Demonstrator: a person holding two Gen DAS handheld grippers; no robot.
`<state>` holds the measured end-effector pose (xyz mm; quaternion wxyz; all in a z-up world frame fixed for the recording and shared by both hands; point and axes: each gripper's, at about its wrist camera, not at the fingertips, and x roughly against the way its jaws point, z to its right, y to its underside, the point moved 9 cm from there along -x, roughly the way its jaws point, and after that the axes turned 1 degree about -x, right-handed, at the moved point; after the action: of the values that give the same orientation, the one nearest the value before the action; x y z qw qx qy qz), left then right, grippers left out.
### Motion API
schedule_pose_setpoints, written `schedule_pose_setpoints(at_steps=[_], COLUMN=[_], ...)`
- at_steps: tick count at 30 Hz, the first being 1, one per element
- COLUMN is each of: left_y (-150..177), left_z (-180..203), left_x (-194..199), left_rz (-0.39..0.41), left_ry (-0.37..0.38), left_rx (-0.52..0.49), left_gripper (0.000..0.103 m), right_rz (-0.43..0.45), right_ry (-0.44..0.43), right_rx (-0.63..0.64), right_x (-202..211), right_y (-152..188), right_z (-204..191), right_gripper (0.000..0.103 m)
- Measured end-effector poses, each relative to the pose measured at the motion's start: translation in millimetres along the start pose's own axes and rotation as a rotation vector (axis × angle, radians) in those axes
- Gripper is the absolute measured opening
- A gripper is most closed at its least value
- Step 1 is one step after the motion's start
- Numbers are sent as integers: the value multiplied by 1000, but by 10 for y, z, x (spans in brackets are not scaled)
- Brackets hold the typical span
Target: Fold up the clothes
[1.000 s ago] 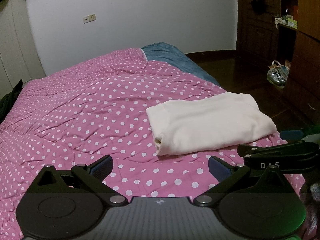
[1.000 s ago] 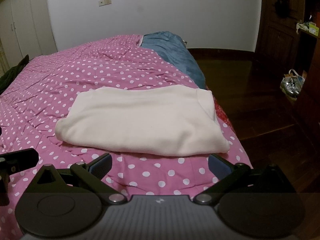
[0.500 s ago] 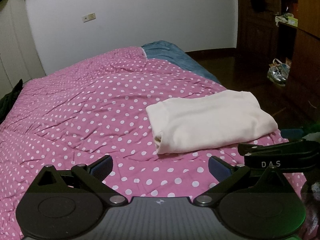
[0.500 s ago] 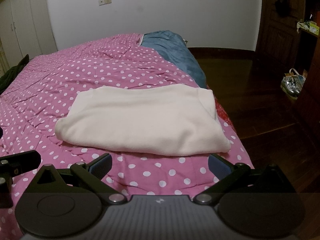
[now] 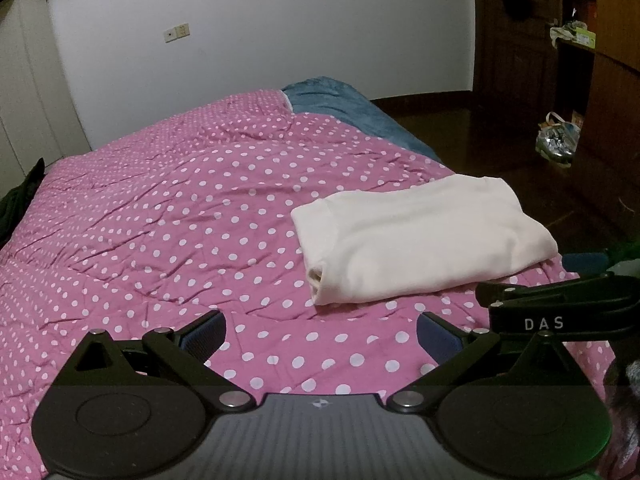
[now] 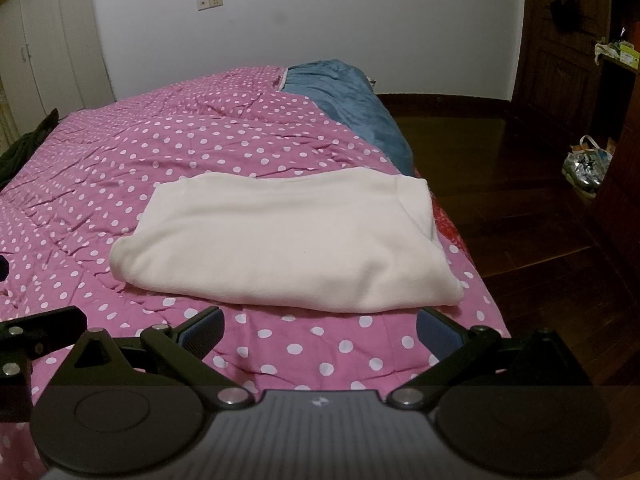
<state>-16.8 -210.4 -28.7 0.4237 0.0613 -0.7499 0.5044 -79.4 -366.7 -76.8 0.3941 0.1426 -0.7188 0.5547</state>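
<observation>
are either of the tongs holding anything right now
Nothing is held. Both the left tongs and right tongs are open and empty; the folded garment lies free on the bed.

1. I see a bed (image 6: pixel 120 168) covered by a wrinkled pink quilt with white polka dots.
2. A folded cream garment (image 6: pixel 288 240) lies flat on it near the right edge.
3. A blue blanket (image 6: pixel 348 100) lies at the far right corner.
4. A dark green cloth (image 5: pixel 16 200) rests at the left edge.
</observation>
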Motion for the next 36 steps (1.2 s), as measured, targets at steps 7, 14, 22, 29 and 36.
schedule_pose_setpoints(at_steps=[7,14,22,29,36], left_y=[-4,-14,-35,-53,-79], left_z=[-2,3,-23,-38,-37], left_x=[-7,-38,-88,-140,-206], left_rz=[-1,-5,-9,-15,-23], left_ry=[-2,-4,-9,-9,-10], left_rx=[0,-9,-10,-13,-21], left_gripper=[103,103,103,103,103], right_rz=[0,-2,1,1,-4], right_ry=[-1,0,1,0,-1], right_rx=[2,-5,1,6,8], right_x=[-6,-36,-56,-88,-140], right_y=[-1,-14,-53,-93,-129], right_z=[-9,5,0,-20,-22], right_gripper=[103,103,103,103,103])
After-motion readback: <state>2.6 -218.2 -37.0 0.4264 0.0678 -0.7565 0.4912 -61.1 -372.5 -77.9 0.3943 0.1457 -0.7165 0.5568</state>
